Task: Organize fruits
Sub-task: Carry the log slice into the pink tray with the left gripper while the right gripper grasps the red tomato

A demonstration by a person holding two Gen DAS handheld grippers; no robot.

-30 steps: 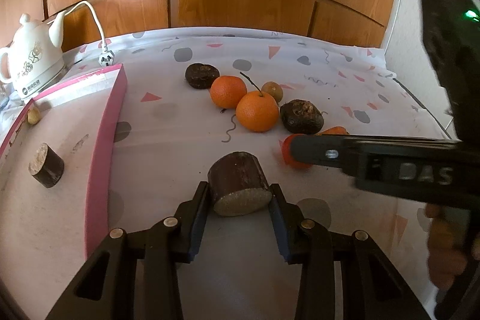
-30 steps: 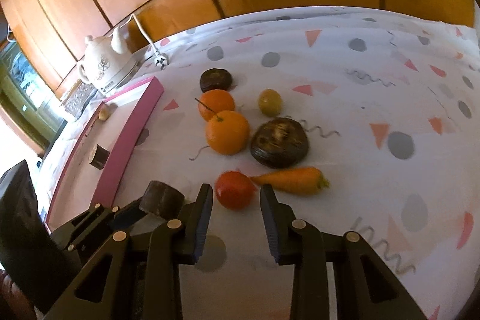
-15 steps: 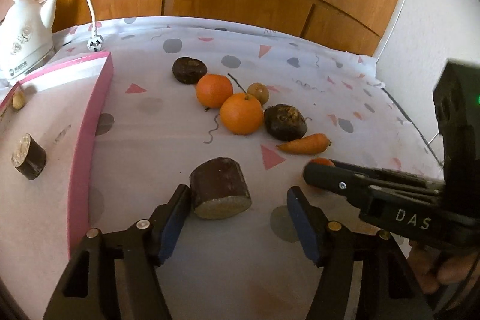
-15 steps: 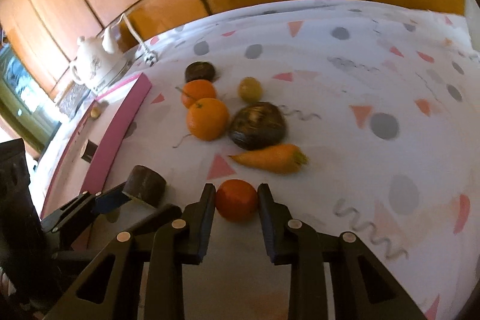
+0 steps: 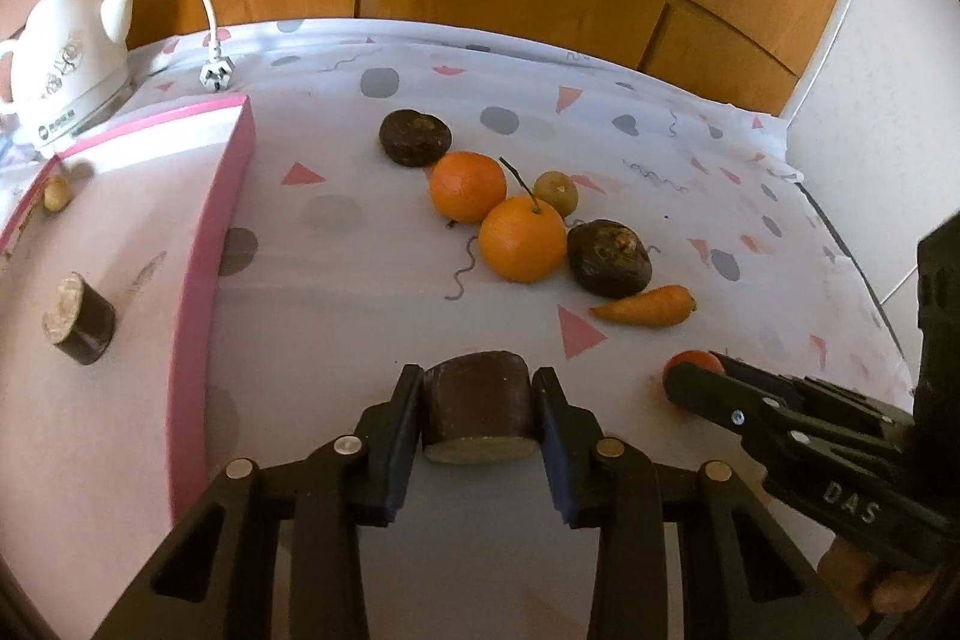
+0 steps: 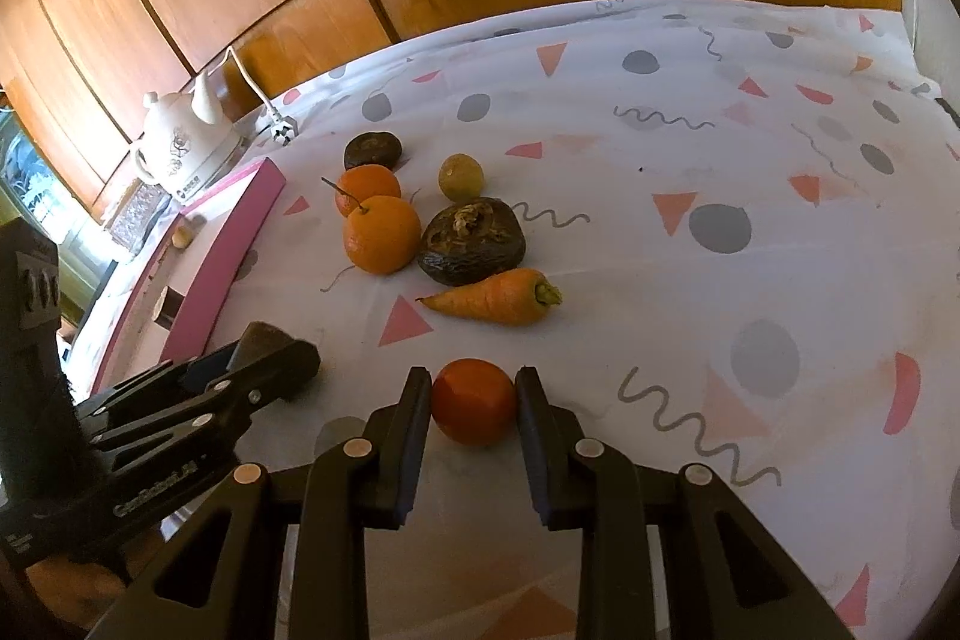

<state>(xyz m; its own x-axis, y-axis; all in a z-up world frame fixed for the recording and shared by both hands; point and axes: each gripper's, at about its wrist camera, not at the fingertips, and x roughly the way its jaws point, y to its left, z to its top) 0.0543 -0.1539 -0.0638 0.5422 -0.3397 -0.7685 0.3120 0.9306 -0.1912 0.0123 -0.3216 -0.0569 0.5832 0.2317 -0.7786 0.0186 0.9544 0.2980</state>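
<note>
My left gripper point(image 5: 478, 403) is shut on a dark brown cut cylinder piece point(image 5: 478, 412) near the pink tray point(image 5: 207, 244). My right gripper point(image 6: 474, 403) is shut on a red tomato point(image 6: 474, 400), low over the cloth; the tomato also shows in the left wrist view point(image 5: 690, 363). Two oranges point(image 5: 522, 238) point(image 5: 468, 186), a small yellow-green fruit point(image 5: 556, 191), two dark wrinkled fruits point(image 5: 609, 257) point(image 5: 415, 137) and a carrot point(image 5: 645, 307) lie in a group mid-table. A second dark cylinder point(image 5: 78, 325) and a small tan piece point(image 5: 57, 191) sit in the tray.
A white electric kettle point(image 5: 66, 70) with cord and plug point(image 5: 216, 71) stands at the back left. Wooden panelling runs behind the table. The patterned cloth point(image 6: 750, 172) stretches to the right. The left gripper's body shows at the lower left of the right wrist view point(image 6: 180, 400).
My left gripper opened half a second ago and has closed again on the dark cylinder. My right gripper has closed on the tomato and drawn it back from the carrot.
</note>
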